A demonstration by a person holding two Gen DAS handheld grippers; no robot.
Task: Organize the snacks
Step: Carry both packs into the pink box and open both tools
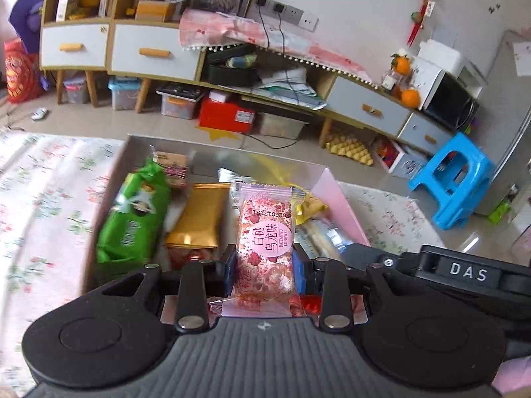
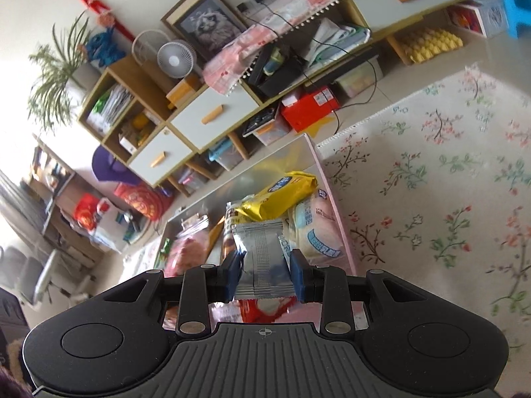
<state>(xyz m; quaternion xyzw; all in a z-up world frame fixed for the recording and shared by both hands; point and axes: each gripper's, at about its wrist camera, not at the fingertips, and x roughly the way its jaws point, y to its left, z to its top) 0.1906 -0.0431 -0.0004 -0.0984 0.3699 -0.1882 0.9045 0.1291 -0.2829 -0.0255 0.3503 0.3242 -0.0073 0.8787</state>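
Note:
My left gripper (image 1: 264,270) is shut on a pink snack bar (image 1: 265,248) in a clear wrapper with a pink round label, held above the pink box (image 1: 350,209). Inside the box lie a green packet (image 1: 132,219), a gold packet (image 1: 199,215) and other snacks. The right gripper's black body (image 1: 458,275) shows at the right of the left wrist view. My right gripper (image 2: 266,273) is shut on a silver packet (image 2: 264,262), held over the same box (image 2: 327,195). Below it lie a yellow packet (image 2: 282,195) and a pale blue-labelled packet (image 2: 318,235).
The box sits on a floral cloth (image 1: 43,205), also in the right wrist view (image 2: 431,182). Beyond are a low cabinet with drawers (image 1: 149,53), a red box (image 1: 225,112) and a blue stool (image 1: 454,179) on the floor.

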